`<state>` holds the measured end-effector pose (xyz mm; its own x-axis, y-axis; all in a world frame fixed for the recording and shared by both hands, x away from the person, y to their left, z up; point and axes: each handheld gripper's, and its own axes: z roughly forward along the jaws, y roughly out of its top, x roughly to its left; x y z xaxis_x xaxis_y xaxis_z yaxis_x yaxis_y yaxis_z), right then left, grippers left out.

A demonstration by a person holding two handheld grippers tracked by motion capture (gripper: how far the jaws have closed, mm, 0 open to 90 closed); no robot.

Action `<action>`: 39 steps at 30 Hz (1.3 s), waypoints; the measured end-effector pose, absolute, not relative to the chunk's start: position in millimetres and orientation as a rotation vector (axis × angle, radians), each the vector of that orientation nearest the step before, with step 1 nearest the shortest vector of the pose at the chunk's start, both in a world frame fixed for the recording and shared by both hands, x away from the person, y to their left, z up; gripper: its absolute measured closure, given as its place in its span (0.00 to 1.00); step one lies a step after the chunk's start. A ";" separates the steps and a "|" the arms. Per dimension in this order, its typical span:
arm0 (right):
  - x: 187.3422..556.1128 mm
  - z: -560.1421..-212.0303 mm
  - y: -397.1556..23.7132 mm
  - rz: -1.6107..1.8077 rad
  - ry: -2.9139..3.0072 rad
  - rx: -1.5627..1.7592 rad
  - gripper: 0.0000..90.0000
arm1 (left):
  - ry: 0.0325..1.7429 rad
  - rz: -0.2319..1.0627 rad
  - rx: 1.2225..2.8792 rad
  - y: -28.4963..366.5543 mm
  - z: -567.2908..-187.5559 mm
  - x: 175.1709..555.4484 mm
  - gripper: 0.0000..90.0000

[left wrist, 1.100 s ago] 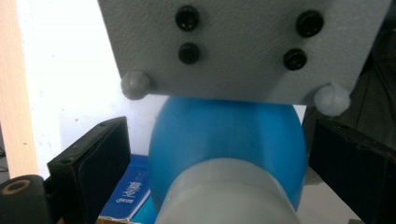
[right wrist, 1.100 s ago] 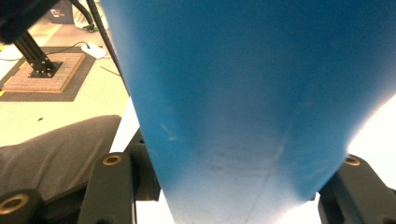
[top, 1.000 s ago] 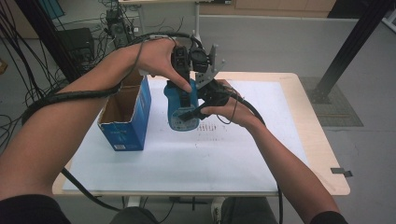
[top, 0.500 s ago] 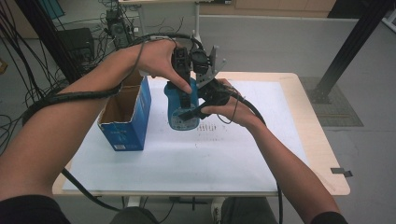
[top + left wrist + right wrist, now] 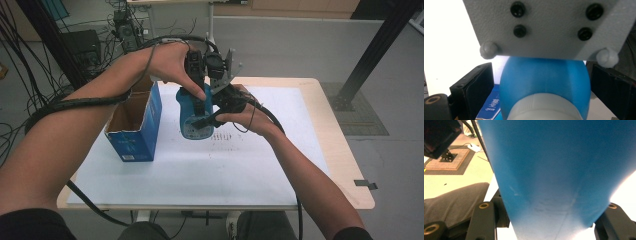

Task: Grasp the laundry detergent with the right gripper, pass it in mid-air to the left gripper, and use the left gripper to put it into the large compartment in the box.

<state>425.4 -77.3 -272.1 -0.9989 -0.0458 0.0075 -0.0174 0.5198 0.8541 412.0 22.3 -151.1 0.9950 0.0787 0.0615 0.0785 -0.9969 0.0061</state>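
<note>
The blue bottle [image 5: 194,116] hangs upright above the white-covered counter [image 5: 200,170], just right of the open blue box [image 5: 135,125]. Its long axis runs near vertical, neck up and base down toward the counter sheet.

From above, the left tool [image 5: 200,92] comes down over the bottle's top while the right tool [image 5: 207,120] meets its lower body from the right side. The right tool is clenched on the bottle: the right gripper view has the blue wall [image 5: 554,170] wedged between its two black jaws. The left gripper view looks along the bottle from its whitish ribbed cap [image 5: 544,107] over the rounded blue shoulder [image 5: 544,77]. Its jaws stand on either side, the right one touching or nearly touching the shoulder; I cannot tell whether the left tool grips or is released.

A grey plate with black screws [image 5: 549,27] covers the upper half of the left gripper view. In the high view, hands and tools hide the bottle's neck and cap. Its label print is too small to read.
</note>
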 end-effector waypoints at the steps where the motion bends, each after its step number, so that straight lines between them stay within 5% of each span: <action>1: 425.4 -272.2 -77.3 -1.524 -2.714 0.056 0.48 | 0.124 0.095 3.134 22.4 -151.2 412.0 0.07; 39: 424.4 -269.4 -79.2 -1.536 -2.716 0.051 0.48 | 0.118 0.120 3.128 21.5 -148.1 411.8 0.07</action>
